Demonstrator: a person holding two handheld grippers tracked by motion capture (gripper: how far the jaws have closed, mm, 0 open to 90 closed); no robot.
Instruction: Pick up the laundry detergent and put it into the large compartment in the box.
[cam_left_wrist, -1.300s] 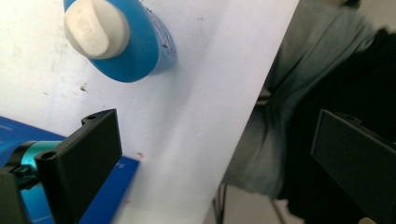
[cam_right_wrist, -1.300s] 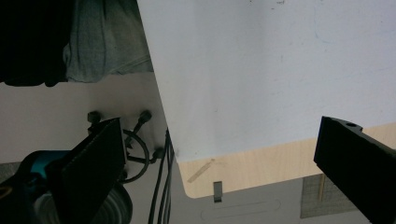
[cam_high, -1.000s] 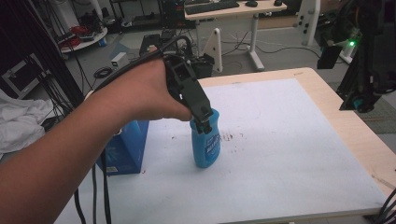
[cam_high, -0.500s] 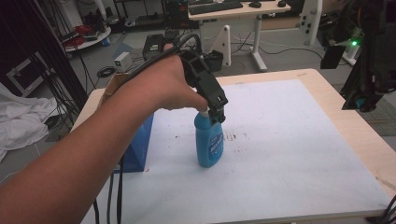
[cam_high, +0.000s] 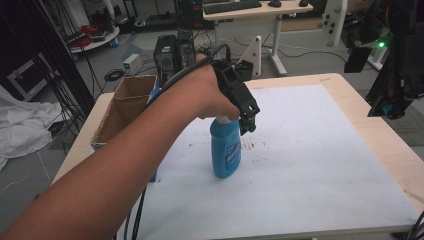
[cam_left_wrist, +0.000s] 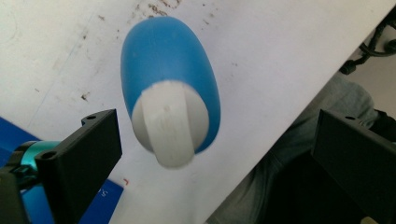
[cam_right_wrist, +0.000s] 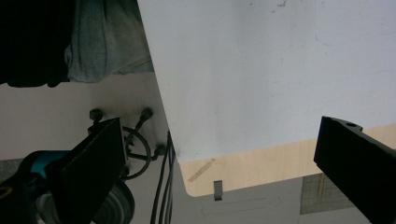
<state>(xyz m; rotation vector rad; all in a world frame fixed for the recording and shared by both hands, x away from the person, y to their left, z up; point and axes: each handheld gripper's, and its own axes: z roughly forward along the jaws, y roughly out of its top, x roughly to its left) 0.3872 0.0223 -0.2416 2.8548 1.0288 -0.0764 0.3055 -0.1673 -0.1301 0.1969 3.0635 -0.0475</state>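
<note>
One blue bottle (cam_high: 226, 150) with a white cap (cam_left_wrist: 169, 123) stands upright on the white surface (cam_high: 310, 165), and everything else is placed against it. Directly above the bottle's cap hangs the left gripper (cam_high: 247, 123), held in the person's left hand (cam_high: 207, 95); its jaws are spread wide, one on each side of the cap with clear gaps, touching nothing. Left of the bottle, at the surface's edge, sits an open cardboard box (cam_high: 125, 107) with blue sides. Just right of the bottle the white sheet carries small brown specks (cam_high: 255, 146). Well away from the bottle, the right gripper (cam_right_wrist: 219, 158) looks down over the rounded wooden corner (cam_right_wrist: 205, 179) of the surface, its jaws wide apart and empty.
</note>
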